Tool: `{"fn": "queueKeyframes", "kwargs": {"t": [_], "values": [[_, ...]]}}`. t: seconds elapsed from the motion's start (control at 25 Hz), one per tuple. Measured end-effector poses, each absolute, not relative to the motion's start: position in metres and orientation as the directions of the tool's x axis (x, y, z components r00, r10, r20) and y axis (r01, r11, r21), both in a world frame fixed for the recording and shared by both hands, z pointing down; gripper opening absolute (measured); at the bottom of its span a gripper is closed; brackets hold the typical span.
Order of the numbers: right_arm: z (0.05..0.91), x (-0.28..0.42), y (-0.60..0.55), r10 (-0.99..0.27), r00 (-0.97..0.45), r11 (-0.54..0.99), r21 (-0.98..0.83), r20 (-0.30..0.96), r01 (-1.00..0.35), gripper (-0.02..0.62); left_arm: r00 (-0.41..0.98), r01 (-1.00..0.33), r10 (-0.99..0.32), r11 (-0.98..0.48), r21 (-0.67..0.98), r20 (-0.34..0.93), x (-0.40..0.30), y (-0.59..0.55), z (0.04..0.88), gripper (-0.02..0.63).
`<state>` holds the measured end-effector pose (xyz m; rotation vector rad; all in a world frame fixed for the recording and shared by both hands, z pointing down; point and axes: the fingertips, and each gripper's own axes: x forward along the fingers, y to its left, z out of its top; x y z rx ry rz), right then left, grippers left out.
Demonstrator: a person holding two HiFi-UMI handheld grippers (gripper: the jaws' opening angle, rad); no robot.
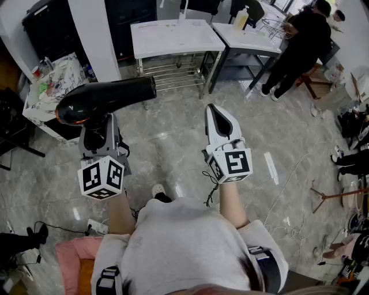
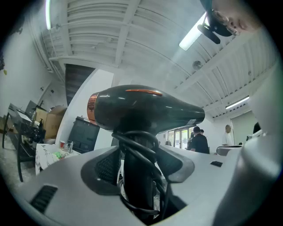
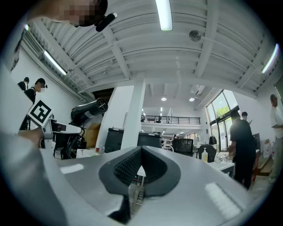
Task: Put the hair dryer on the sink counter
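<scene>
Pickup looks done, left tongs (image 1: 97,130) clamped on the hair dryer (image 1: 109,97) handle, right tongs (image 1: 215,117) shut and empty, sink tabletop (image 1: 151,36) up top sits well off so placing remains

Large lab or workshop hall, not home. Freestanding sink counter (image 1: 173,36) seen at top centre of head view, work table (image 1: 249,36) set beside it. Power strip (image 1: 95,226) left on tiled floor (image 1: 167,144), lower left. High ribbed ceiling (image 3: 185,57), tube lights (image 3: 164,13), mezzanine railing (image 3: 168,119) shown in right gripper view.
</scene>
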<state>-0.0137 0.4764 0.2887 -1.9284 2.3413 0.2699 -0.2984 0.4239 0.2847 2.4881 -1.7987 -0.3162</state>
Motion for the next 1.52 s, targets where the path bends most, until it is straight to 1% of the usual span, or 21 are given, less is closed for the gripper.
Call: {"fn": "queueKeyframes", "kwargs": {"t": [0.48,0.64,1.2,1.52], "values": [[0.292,-0.027,0.465,-0.964,-0.190,0.178,0.078,-0.185,-0.981,0.011,0.314,-0.929,-0.940,-0.333,0.163,-0.130,-0.309,0.413,0.288,0.258],[0.293,-0.030,0.460,-0.961,-0.179,0.170,0.062,-0.212,-0.984,0.011,0.322,-0.925,-0.937,-0.341,0.165,-0.133,-0.312,0.406,0.291,0.258],[0.295,-0.047,0.406,-0.968,-0.151,0.138,0.078,-0.202,-0.987,0.011,0.358,-0.910,-0.926,-0.375,0.177,-0.123,-0.325,0.342,0.300,0.258],[0.292,-0.043,0.385,-0.972,-0.124,0.108,0.088,-0.200,-0.990,0.011,0.383,-0.901,-0.915,-0.400,0.169,-0.124,-0.320,0.312,0.296,0.258]]}}
